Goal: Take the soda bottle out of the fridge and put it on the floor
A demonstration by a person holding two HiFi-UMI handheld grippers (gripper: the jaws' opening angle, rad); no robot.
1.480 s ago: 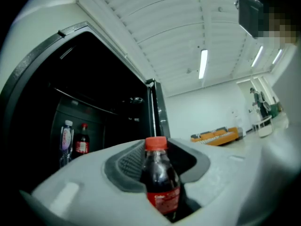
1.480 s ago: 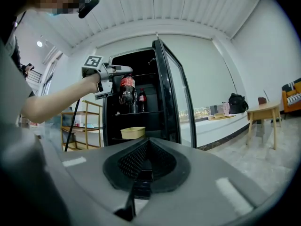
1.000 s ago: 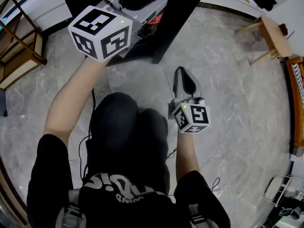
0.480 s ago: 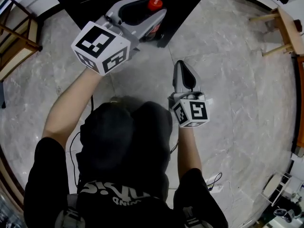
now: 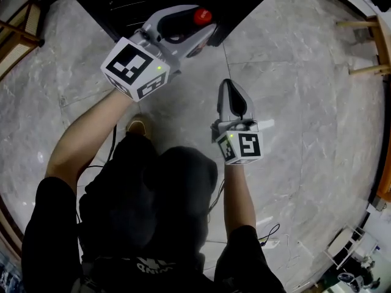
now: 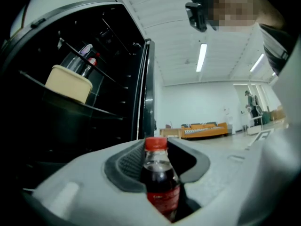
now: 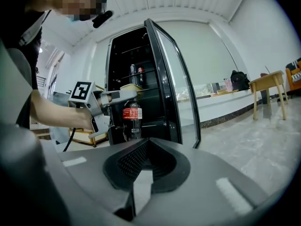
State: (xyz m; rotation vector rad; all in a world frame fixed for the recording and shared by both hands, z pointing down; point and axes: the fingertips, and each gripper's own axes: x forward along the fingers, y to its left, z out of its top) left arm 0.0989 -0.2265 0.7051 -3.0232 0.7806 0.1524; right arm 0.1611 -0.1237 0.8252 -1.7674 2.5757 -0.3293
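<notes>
My left gripper (image 5: 197,30) was clamped on the soda bottle (image 6: 161,182), its jaws set narrow around the neck just under the red cap, and the bottle stood upright in the grip. From the right gripper view I could see the bottle outside the fridge (image 7: 141,69), just in front of its open front edge, with the glass door (image 7: 175,84) swung wide to the side. So I counted the first part of the task as done: the bottle was out.

The second part was not done. I judged that the bottle was not on the floor (image 5: 293,133) yet, though its base was hidden behind the body of my right gripper (image 5: 231,88), so I could not see the gap itself. That right gripper was closed with nothing between its jaws, and it hung beside the left one, apart from the bottle.

What was left for me, as I read it: bring the bottle down onto a bare patch of floor clear of the fridge's front edge and of the person's shoe (image 5: 137,126), seat it flat on its base, open the left jaws and draw back without tipping it
</notes>
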